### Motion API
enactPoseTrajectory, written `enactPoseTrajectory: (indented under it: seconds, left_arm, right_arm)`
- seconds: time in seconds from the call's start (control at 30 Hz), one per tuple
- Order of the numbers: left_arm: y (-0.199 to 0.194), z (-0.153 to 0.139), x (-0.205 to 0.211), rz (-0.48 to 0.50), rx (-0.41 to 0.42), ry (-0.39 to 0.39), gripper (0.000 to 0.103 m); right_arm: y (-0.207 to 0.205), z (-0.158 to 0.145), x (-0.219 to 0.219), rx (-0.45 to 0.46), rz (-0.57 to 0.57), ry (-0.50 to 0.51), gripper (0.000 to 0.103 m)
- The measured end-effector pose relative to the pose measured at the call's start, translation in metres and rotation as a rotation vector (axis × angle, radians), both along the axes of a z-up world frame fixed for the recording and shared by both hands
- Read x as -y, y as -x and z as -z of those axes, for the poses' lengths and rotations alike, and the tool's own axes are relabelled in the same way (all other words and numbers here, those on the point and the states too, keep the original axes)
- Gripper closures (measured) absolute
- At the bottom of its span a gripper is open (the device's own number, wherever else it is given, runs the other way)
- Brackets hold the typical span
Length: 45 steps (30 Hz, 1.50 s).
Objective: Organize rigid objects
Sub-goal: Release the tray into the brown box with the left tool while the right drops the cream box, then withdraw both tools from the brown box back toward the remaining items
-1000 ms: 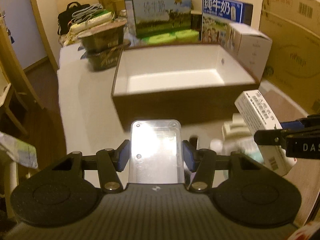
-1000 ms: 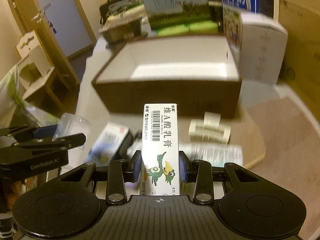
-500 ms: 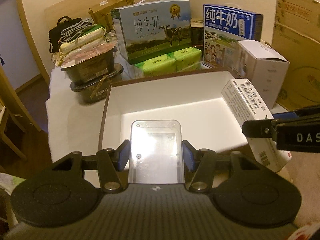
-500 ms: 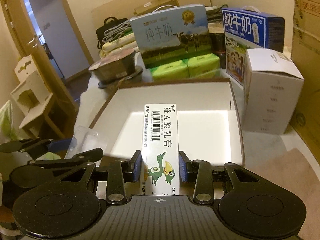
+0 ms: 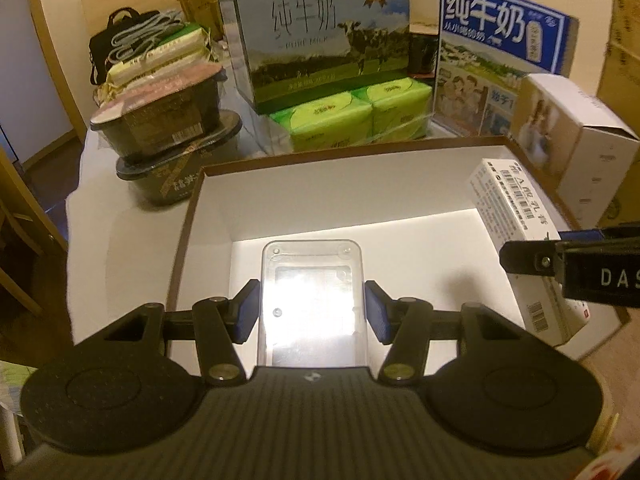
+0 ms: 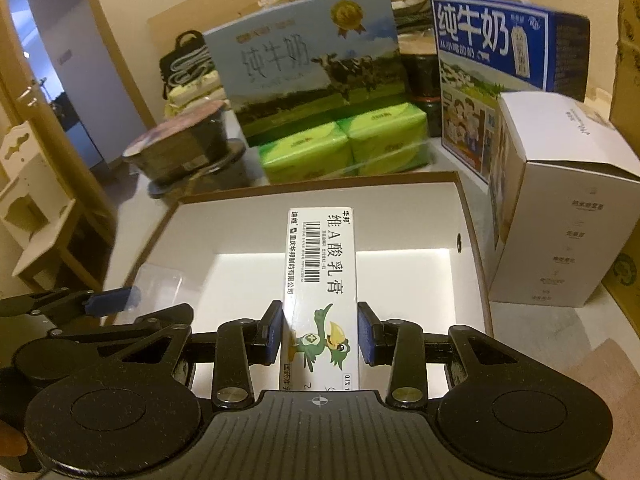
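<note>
My left gripper [image 5: 312,312] is shut on a clear plastic case [image 5: 312,292], held over the near part of an open brown box with a white inside [image 5: 320,184]. My right gripper [image 6: 318,334] is shut on a long white ointment carton with a green bird printed on it [image 6: 322,264], also above that box [image 6: 474,240]. In the left wrist view the carton [image 5: 516,216] and the right gripper's finger [image 5: 532,258] show at the right. The left gripper's fingers [image 6: 108,300] with the clear case [image 6: 160,284] appear at the left of the right wrist view.
Behind the box stand two milk cartons [image 5: 320,32] [image 5: 500,48], green tissue packs [image 5: 352,116] and stacked dark noodle bowls [image 5: 168,128]. A white carton [image 6: 568,208] sits right beside the box. Cardboard boxes fill the far right; a wooden shelf [image 6: 32,216] is at left.
Both grippers moved forward from in front of the box to above its white inside, each keeping its object. The loose items on the table near the box front dropped out of view.
</note>
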<state>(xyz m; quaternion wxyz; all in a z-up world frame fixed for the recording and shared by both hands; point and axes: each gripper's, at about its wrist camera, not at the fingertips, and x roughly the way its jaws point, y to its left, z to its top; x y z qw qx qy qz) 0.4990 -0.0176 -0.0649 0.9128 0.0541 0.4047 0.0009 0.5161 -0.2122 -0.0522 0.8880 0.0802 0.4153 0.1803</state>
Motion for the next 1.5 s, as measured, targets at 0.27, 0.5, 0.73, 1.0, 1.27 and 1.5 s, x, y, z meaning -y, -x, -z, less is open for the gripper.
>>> enactPoseTrajectory:
  seconds: [0.27,0.5,0.73,1.0,1.27,1.5]
  left_arm:
    - [-0.03,0.034,0.001,-0.017,-0.068,0.016,0.05]
    - [-0.044,0.053,0.006,-0.013,-0.12,0.036,0.05]
    - [-0.047,0.053,0.005,-0.03,-0.126,0.084,0.041]
    - [-0.035,0.042,0.009,-0.006,-0.093,0.046,0.041]
    - [-0.016,0.022,0.006,0.005,-0.071,0.046,0.041]
    - [0.011,0.0,0.004,0.021,-0.021,0.026,0.04]
  right_arm:
    - [-0.026,0.035,-0.001,-0.066,0.001,0.023,0.065]
    - [-0.039,0.055,0.001,-0.112,-0.005,0.03,0.065]
    - [-0.039,0.052,0.008,-0.09,0.012,0.019,0.055]
    - [-0.03,0.043,0.014,-0.071,0.014,0.016,0.051]
    - [-0.01,0.028,0.016,-0.053,0.011,-0.004,0.05]
    - [0.012,0.01,0.019,-0.019,0.003,-0.025,0.05]
